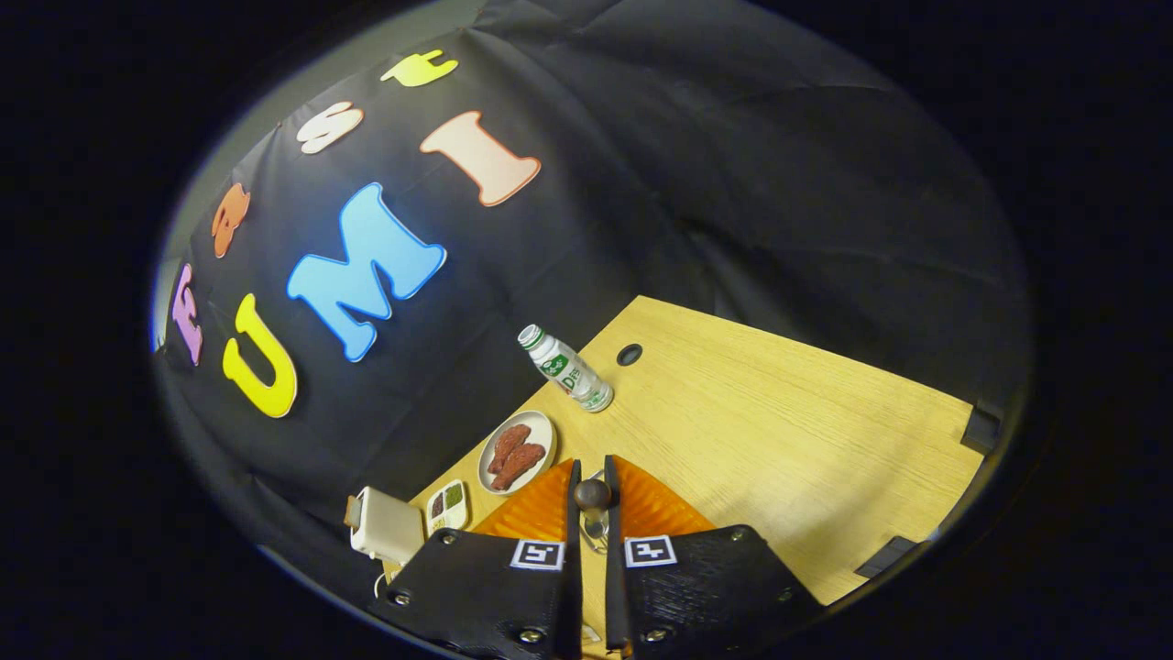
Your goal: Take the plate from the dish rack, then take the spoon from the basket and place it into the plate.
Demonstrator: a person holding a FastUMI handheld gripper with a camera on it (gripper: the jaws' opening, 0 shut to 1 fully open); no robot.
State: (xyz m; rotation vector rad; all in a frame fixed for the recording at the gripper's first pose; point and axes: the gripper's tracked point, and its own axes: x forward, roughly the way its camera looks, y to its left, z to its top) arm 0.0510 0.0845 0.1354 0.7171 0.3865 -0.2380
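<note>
Where the two fingers run forward over the wooden table, the spoon stands between them, its dark rounded handle end up and its shiny bowl hanging below. The jaws are nearly closed and pinch the spoon from both sides. Under them lies the ribbed orange plate, near the table's edge by the black cloth.

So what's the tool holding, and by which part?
The tool is shut on the spoon, gripping its handle near the round dark end, above the orange plate.
</note>
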